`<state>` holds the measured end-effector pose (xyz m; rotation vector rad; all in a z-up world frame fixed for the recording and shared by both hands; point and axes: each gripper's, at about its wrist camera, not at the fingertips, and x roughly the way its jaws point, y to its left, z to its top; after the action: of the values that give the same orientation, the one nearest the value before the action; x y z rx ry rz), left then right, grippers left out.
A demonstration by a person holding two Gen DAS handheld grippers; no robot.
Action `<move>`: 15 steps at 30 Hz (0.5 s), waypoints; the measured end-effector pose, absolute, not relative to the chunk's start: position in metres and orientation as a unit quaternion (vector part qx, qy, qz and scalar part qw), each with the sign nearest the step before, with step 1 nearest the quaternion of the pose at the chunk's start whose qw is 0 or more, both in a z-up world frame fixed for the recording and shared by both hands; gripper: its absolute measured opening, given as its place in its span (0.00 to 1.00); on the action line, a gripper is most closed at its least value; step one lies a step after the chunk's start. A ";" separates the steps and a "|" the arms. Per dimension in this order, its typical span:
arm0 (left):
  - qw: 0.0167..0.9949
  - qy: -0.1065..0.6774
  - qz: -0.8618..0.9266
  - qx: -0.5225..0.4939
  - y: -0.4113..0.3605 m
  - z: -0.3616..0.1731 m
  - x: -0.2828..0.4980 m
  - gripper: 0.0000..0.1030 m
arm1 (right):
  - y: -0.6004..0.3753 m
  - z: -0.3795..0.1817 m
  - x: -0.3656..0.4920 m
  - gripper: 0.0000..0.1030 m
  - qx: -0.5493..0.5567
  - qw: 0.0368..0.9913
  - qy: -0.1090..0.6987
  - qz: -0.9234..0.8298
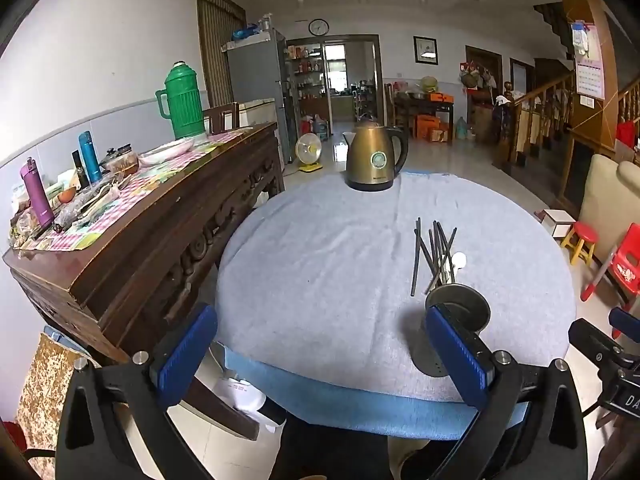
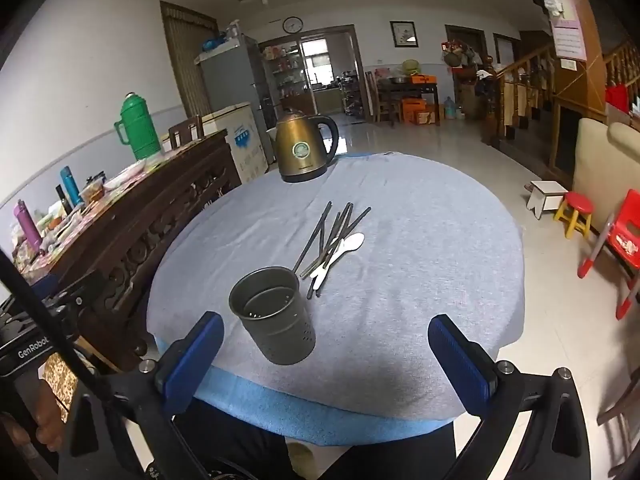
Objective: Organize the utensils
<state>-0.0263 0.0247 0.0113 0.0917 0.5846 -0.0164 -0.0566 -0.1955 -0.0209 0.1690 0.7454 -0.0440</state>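
A grey metal utensil holder [image 2: 274,320] stands upright and empty on the round table near its front edge; in the left wrist view the holder [image 1: 456,312] is partly hidden behind my right fingertip. Behind it lie several dark chopsticks [image 2: 334,232] and white spoons [image 2: 340,254] in a loose pile; the chopsticks [image 1: 434,252] also show in the left wrist view. My left gripper [image 1: 320,352] is open and empty at the table's front edge. My right gripper [image 2: 328,356] is open and empty, just in front of the holder.
A brass electric kettle [image 2: 304,148] stands at the far side of the blue-grey tablecloth [image 2: 420,240]. A dark wooden sideboard [image 1: 152,232] with a green thermos [image 1: 182,100] and bottles is to the left. Red stools [image 2: 576,212] are to the right.
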 end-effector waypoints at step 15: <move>0.953 0.300 -0.002 0.037 0.028 0.005 -0.023 1.00 | -0.198 -0.025 -0.053 1.00 0.101 0.923 0.370 -0.016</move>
<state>-0.0234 0.0282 0.0045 0.0753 0.6093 -0.0041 -0.0535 -0.1978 -0.0255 0.2070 0.7600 -0.0319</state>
